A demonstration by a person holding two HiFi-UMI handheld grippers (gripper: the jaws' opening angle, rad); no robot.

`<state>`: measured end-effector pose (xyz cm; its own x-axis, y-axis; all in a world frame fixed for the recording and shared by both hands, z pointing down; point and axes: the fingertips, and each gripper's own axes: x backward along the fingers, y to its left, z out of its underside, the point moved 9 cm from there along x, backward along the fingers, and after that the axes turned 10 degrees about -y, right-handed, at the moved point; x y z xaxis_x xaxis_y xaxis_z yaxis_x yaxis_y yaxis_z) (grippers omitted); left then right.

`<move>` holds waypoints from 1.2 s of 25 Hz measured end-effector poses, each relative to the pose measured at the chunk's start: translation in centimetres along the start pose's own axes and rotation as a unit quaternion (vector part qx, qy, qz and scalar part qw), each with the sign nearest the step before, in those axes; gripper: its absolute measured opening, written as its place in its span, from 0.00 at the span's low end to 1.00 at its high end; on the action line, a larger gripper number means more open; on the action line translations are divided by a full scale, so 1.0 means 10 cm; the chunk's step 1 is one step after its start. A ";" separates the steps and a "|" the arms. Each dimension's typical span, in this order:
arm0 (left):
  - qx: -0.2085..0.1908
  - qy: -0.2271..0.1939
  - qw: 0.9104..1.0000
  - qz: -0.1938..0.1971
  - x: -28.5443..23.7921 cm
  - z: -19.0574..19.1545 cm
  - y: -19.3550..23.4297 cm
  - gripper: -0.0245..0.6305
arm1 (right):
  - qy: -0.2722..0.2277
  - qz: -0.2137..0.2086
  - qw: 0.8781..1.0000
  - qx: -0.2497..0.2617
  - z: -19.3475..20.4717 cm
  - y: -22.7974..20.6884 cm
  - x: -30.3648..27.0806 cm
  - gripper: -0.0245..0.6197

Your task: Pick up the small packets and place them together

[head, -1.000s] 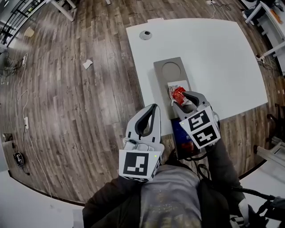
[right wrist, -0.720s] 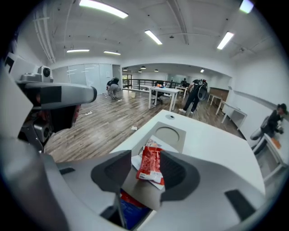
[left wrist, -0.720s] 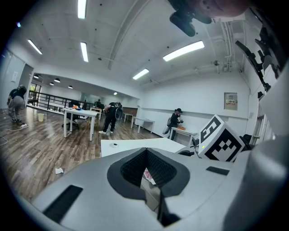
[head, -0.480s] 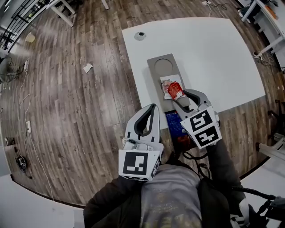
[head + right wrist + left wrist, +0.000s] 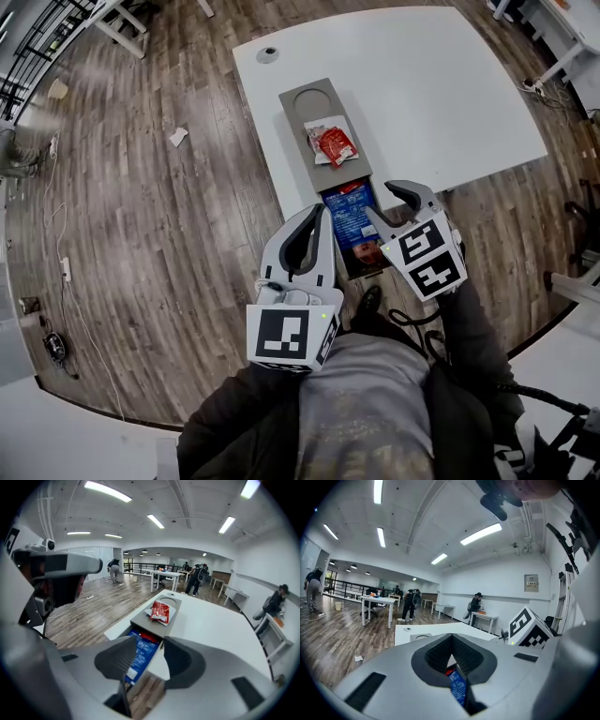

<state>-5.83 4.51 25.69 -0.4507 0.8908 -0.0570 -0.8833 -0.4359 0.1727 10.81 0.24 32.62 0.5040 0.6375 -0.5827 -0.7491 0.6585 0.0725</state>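
Observation:
A grey tray (image 5: 305,98) with a round recess lies on the white table (image 5: 422,84). On it a red packet (image 5: 335,145) (image 5: 161,611) rests on a white packet (image 5: 314,127). A blue packet (image 5: 352,220) (image 5: 140,656) lies in a dark compartment at the tray's near end, past the table's edge. My right gripper (image 5: 386,202) (image 5: 150,639) hovers just right of the blue packet, open and holding nothing; its jaws have just been opening. My left gripper (image 5: 322,212) (image 5: 452,635) is left of the packet, tips together, nothing held.
A round grommet (image 5: 269,54) sits near the table's far left corner. A paper scrap (image 5: 176,137) and cables (image 5: 56,234) lie on the wood floor to the left. Other tables and several people stand far off in the gripper views.
Both grippers have drawn back toward me from the tray. The right gripper, earlier over the red packet, is now beside the blue packet, which has come into view. The red packet stays on the white one.

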 end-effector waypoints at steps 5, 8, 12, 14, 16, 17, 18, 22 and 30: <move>0.001 -0.001 1.000 0.006 0.08 0.04 -0.19 0.04 | 0.016 -0.024 1.000 0.009 0.21 0.17 0.10 0.33; 0.002 -0.002 1.000 0.008 0.09 0.04 -0.24 0.04 | 0.022 -0.037 0.999 0.018 0.25 0.24 0.12 0.33; 0.003 -0.003 1.000 0.002 0.09 0.04 -0.22 0.04 | 0.027 -0.053 0.998 0.034 0.24 0.31 0.07 0.33; 0.003 -0.002 1.000 -0.002 0.08 0.04 -0.18 0.04 | 0.029 -0.051 0.997 0.051 0.22 0.34 0.01 0.33; 0.003 -0.001 1.000 -0.007 0.08 0.04 -0.12 0.04 | 0.030 -0.047 0.996 0.064 0.19 0.35 -0.06 0.32; 0.003 -0.001 1.000 -0.010 0.07 0.04 -0.08 0.04 | 0.032 -0.046 0.996 0.067 0.18 0.36 -0.10 0.32; 0.003 0.000 1.000 -0.013 0.06 0.04 -0.04 0.04 | 0.035 -0.046 0.996 0.073 0.16 0.36 -0.15 0.32; 0.007 0.006 1.000 -0.025 0.02 0.07 0.14 0.04 | 0.050 -0.044 0.993 0.100 0.12 0.38 -0.36 0.32; 0.019 0.022 0.999 -0.042 -0.06 0.16 0.46 0.04 | 0.079 -0.024 0.990 0.114 0.09 0.36 -0.71 0.32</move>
<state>-9.46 2.19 28.06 -0.3818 0.9169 -0.1165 -0.9130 -0.3545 0.2019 4.91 -1.55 37.76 0.4504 0.5443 -0.7077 -0.5997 0.7717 0.2119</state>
